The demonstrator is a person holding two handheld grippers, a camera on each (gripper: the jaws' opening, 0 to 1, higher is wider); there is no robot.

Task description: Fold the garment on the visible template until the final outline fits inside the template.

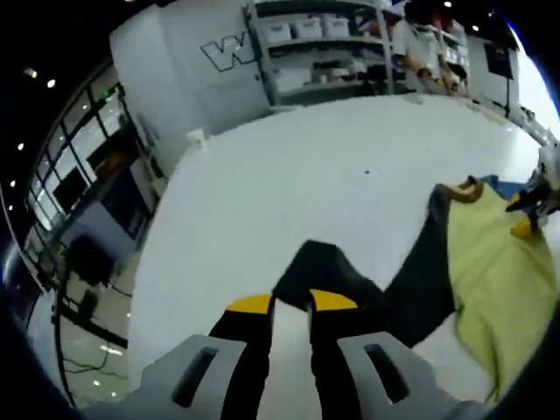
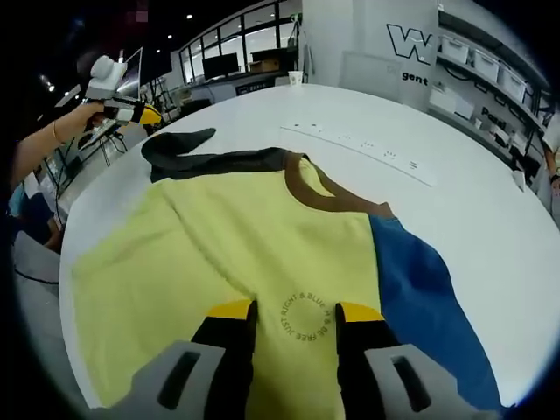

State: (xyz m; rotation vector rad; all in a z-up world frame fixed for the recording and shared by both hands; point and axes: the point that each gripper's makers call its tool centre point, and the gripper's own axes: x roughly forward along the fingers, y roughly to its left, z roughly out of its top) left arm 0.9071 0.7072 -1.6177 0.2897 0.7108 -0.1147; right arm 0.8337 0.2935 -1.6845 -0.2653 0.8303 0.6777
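Left tongs first: spread a little, gripping nothing, close by the end of the dark sleeve. Right tongs: spread wide, gripping nothing, low over the yellow front of the shirt, either side of a ring of small letters; hard to tell if touching. Lies face up and mostly flat on the white desk, this shirt, with the dark sleeve stretched out to one side and the blue sleeve to the other. Looks soft, thin and light, so probably bends and droops when lifted, and may slide and bunch up on the smooth desk. Best to pinch an edge: a sleeve end, a shoulder or the bottom hem, not the flat middle. Can't make out the template. Counting: one shirt, two sleeves, one brown collar, two tongs.
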